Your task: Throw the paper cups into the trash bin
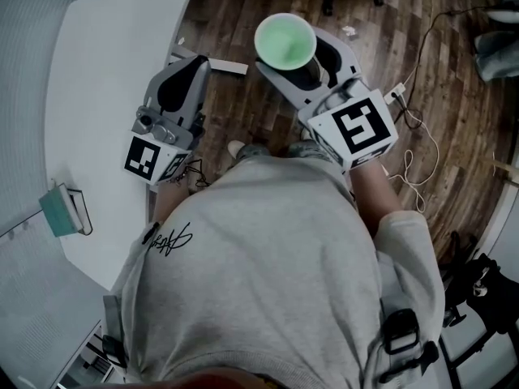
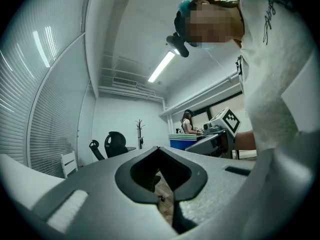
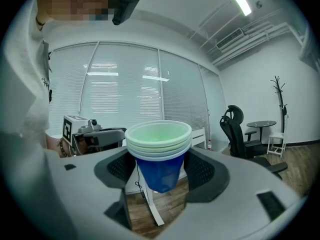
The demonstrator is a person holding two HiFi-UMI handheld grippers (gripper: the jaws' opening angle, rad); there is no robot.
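A stack of nested paper cups [image 1: 285, 40], pale green inside and blue outside [image 3: 159, 149], stands upright between the jaws of my right gripper [image 1: 306, 67]. That gripper [image 3: 160, 181] is shut on the stack's lower part, held high over the wooden floor. My left gripper [image 1: 193, 67] hangs to the left beside the white table's edge. In its own view its jaws [image 2: 167, 196] are shut with nothing between them. No trash bin shows in the head view.
A white table [image 1: 105, 96] fills the left, with a teal holder [image 1: 58, 211] on it. Cables [image 1: 413, 160] trail over the wooden floor at right. Black office chairs [image 3: 240, 134] stand around. Far off, a person sits behind a blue box [image 2: 182, 143].
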